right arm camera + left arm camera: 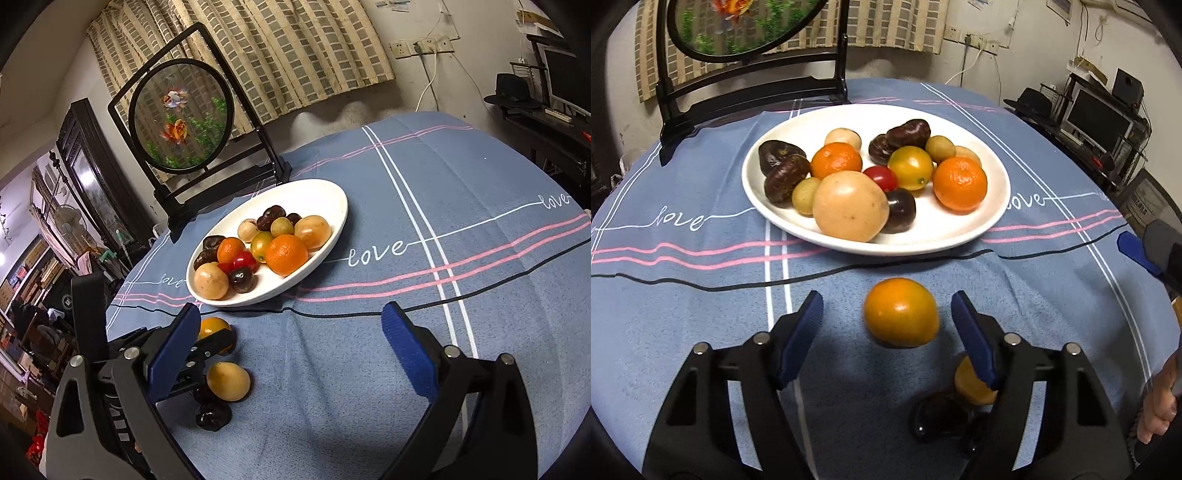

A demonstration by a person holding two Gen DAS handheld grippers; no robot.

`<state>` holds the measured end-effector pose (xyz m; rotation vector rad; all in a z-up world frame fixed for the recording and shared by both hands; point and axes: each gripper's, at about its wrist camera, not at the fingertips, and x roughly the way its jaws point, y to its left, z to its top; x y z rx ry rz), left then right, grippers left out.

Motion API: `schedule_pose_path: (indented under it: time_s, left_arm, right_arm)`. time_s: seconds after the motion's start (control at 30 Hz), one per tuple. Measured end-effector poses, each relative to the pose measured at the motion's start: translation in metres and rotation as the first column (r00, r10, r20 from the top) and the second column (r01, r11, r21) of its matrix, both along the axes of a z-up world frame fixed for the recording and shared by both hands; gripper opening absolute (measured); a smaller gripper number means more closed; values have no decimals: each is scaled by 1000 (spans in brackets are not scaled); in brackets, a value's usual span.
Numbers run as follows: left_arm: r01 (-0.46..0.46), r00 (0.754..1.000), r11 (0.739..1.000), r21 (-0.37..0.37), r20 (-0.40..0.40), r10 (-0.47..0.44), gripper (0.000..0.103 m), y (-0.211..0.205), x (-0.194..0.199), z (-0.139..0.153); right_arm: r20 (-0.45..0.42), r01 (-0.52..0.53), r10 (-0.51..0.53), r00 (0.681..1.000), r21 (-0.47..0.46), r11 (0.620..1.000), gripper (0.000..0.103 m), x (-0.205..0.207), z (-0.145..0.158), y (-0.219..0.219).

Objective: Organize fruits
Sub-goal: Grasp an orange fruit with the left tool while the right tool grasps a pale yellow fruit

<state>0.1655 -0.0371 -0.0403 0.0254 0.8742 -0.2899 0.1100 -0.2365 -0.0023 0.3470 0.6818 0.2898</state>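
Observation:
An orange-yellow fruit (901, 312) lies on the blue tablecloth just in front of a white plate (923, 244). My left gripper (886, 300) stands on either side of it with a gap at each pad. Behind its right finger lie a small yellow fruit (971, 387) and a dark glossy fruit (938, 417). The plate holds several fruits: oranges, dark plums, a red tomato and pale round ones. In the right wrist view my right gripper (291, 308) is open over bare cloth with nothing between its fingers. To its left are the orange-yellow fruit (212, 326), yellow fruit (228, 382) and dark fruit (213, 415).
A black-framed round goldfish screen (183, 114) stands behind the plate (334, 206) at the table's far edge. The right gripper's blue finger (1134, 251) and a person's hand (1160, 402) show at the right. A hat and a monitor sit on a shelf beyond the table.

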Motion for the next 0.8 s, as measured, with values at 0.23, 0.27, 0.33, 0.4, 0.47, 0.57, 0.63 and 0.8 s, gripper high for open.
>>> schedule_pose_path:
  time_s: [0.23,0.27,0.33,0.4,0.47,0.57,0.63,0.8]
  left_arm:
    - [49,999,999,-15,-21,-49,41,-5,3,-7]
    - [45,999,999,-11,-14,-45,41,-4,2,-6]
    - [27,1000,1000,-1,14,-27,41,2,-4,1]
    - [-1,999,1000,-3,42,1,41,13,-10,9]
    - [-55,995,998,12,79,54,41,28,-15,18]
    - [-111,991,994,-3,73,111,41,46,-16,19]
    - [-128,990,992,-16,61,128,41,52,-15,18]
    - [-118,990,993,-20,81,120,41,49,-16,22]
  right_arm:
    - [-4,-26,26,1000,-43,999,99,1,-1,9]
    - [-6,-30,30,1000,-47,998,99,1,-2,9]
    - [-15,-48,47,999,-53,997,99,2,-3,12]
    - [-22,-76,75,997,-65,995,99,2,-5,18]
    - [-36,-126,123,992,-99,987,99,2,-9,29]
    - [-67,-213,204,977,-179,961,99,0,-17,55]
    - [-79,-256,244,967,-233,938,94,-3,-22,70]
    - [-145,-283,246,958,-356,891,93,-1,-39,88]
